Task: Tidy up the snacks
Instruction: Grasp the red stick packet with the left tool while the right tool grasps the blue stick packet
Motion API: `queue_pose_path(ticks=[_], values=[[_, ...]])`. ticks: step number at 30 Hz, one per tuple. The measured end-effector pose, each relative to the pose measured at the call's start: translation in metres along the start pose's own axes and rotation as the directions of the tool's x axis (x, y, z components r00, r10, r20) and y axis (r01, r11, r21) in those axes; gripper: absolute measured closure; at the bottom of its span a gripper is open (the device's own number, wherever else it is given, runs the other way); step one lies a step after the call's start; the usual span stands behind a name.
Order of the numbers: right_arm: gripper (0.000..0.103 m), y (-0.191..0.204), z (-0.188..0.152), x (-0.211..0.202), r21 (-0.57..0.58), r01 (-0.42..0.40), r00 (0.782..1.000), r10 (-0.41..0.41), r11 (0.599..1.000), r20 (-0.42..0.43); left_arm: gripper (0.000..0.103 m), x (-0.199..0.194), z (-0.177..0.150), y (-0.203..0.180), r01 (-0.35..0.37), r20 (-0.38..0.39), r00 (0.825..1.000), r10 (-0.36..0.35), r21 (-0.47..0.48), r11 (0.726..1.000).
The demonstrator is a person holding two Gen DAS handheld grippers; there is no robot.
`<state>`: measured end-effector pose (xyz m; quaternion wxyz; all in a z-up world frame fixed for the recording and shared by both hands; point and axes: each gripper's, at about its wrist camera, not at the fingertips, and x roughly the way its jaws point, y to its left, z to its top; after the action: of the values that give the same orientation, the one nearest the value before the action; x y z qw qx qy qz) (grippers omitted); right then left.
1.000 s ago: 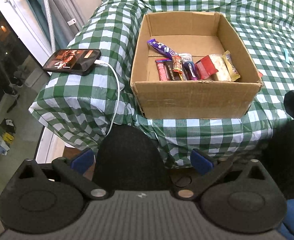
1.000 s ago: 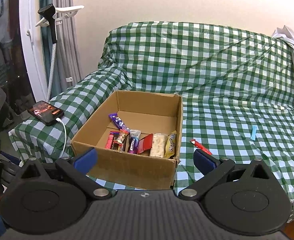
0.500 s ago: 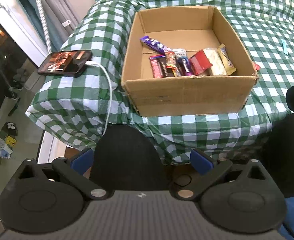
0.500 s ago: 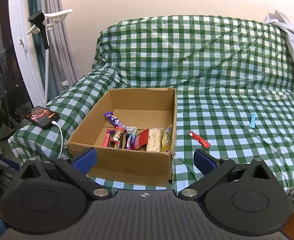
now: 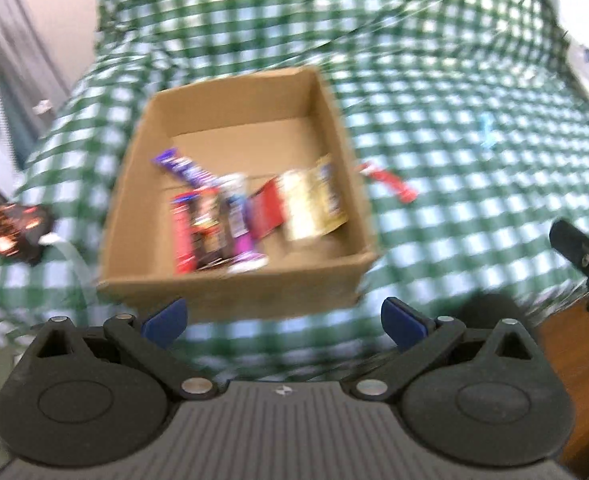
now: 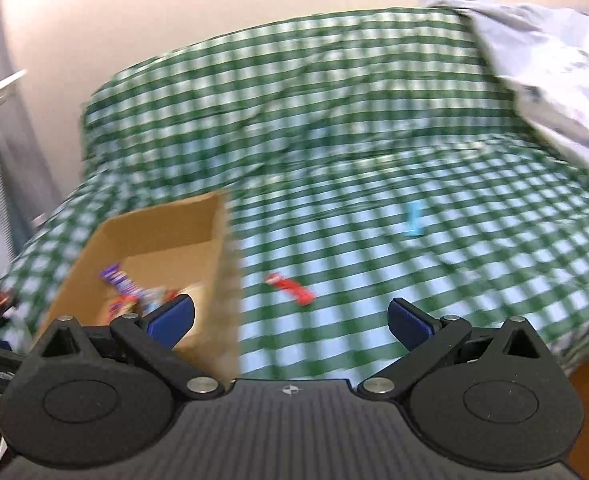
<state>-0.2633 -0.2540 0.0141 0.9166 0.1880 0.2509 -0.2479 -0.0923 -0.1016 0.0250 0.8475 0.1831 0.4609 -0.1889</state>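
Note:
A cardboard box (image 5: 234, 288) sits on the green checked sofa and holds several snack packs (image 5: 250, 208) in a row. It also shows at the left of the right wrist view (image 6: 162, 236). A red snack stick (image 5: 390, 182) lies on the seat just right of the box, and shows in the right wrist view (image 6: 290, 290). A light blue pack (image 5: 485, 132) lies farther right (image 6: 413, 220). My left gripper (image 5: 284, 318) is open and empty, in front of the box. My right gripper (image 6: 292, 318) is open and empty, short of the red stick. Both views are motion-blurred.
A phone (image 5: 12, 232) with a white cable lies on the sofa arm at the left. A grey cloth (image 6: 542, 76) hangs over the sofa back at the right. The right gripper's body (image 5: 586, 256) shows at the right edge of the left wrist view.
Both grippers have moved forward and to the right. The box now sits closer in the left view, and the red stick has come to the centre of the right view. Jaws stayed open.

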Motion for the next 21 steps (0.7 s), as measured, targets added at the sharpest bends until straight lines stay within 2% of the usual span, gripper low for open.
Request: queue_pose_path(ticks=[2, 5, 7, 10, 12, 14, 21], values=[[0.001, -0.023, 0.010, 0.003, 0.013, 0.054, 0.998, -0.054, 0.998, 0.018, 0.000, 0.006, 0.016, -0.016, 0.081, 0.012, 0.997, -0.080, -0.037, 0.996], [0.001, -0.062, 0.023, 0.012, 0.043, 0.123, 0.992, -0.124, 0.991, 0.029, 0.000, 0.021, 0.040, -0.045, 0.199, 0.013, 0.980, -0.199, -0.085, 0.976], [0.001, -0.087, 0.034, 0.025, 0.064, 0.160, 0.986, -0.162, 0.985, 0.030, 0.000, 0.037, 0.058, -0.069, 0.225, -0.026, 0.974, -0.227, -0.069, 0.972], [0.001, -0.117, 0.051, 0.053, 0.087, 0.200, 0.978, -0.204, 0.976, 0.038, 0.000, 0.075, 0.085, -0.105, 0.218, -0.103, 0.970, -0.220, -0.026, 0.976], [0.001, -0.132, 0.060, 0.080, 0.088, 0.217, 0.975, -0.221, 0.972, 0.038, 0.000, 0.103, 0.099, -0.123, 0.223, -0.126, 0.965, -0.228, -0.054, 0.973], [0.001, -0.147, 0.068, 0.112, 0.099, 0.240, 0.970, -0.243, 0.966, 0.016, 0.000, 0.132, 0.109, -0.135, 0.199, -0.131, 0.968, -0.212, -0.103, 0.975], [0.001, -0.187, 0.083, 0.240, 0.090, 0.223, 0.973, -0.216, 0.971, -0.079, 0.000, 0.231, 0.132, -0.168, 0.115, -0.202, 0.969, -0.141, -0.137, 0.984]])
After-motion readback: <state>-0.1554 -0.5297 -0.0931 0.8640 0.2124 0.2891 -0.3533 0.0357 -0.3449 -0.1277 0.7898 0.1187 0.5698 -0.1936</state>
